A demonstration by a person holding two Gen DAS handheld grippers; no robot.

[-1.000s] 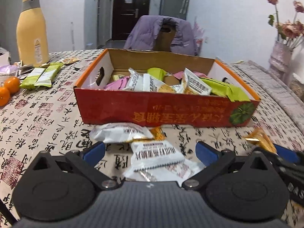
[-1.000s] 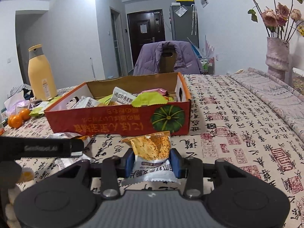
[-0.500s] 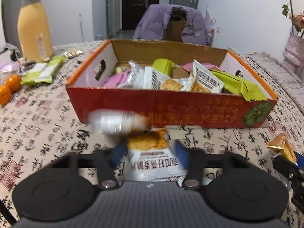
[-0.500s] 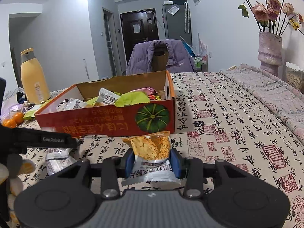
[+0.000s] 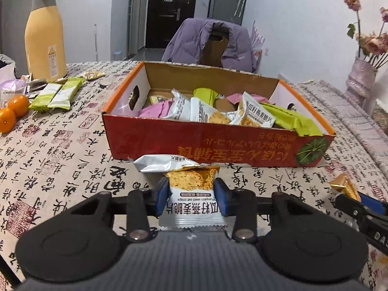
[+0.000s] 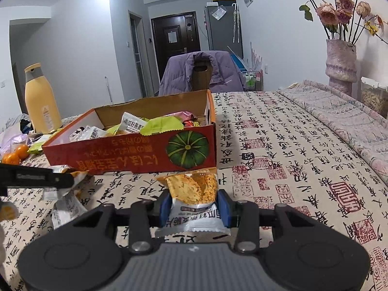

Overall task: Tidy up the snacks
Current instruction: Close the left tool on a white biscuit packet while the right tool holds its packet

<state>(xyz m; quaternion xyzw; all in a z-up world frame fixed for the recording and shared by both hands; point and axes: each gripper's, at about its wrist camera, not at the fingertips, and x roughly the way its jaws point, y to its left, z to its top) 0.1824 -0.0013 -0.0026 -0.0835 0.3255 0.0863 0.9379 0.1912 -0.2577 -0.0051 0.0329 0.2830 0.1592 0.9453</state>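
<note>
An open red cardboard box [image 5: 218,145] [image 6: 126,155] holds several snack packets. My left gripper [image 5: 191,191] is shut on a white and orange oat crisp packet [image 5: 192,198] and holds it just in front of the box's near wall. Another white packet [image 5: 162,163] lies on the cloth between it and the box. My right gripper [image 6: 194,201] is shut on a similar oat crisp packet [image 6: 192,191] near the box's pumpkin-printed corner. The right gripper also shows at the right edge of the left wrist view [image 5: 351,198]. Loose packets [image 6: 65,206] lie left of the right gripper.
A yellow bottle [image 5: 46,41], green packets [image 5: 57,93] and oranges [image 5: 11,111] sit at the far left. A chair with a purple jacket [image 5: 213,43] stands behind the table. A vase of flowers [image 6: 340,63] stands at the far right on the calligraphy tablecloth [image 6: 291,150].
My left gripper closed on an oat crisp packet that lay on the cloth and lifted it. My right gripper kept its packet and moved closer to the box.
</note>
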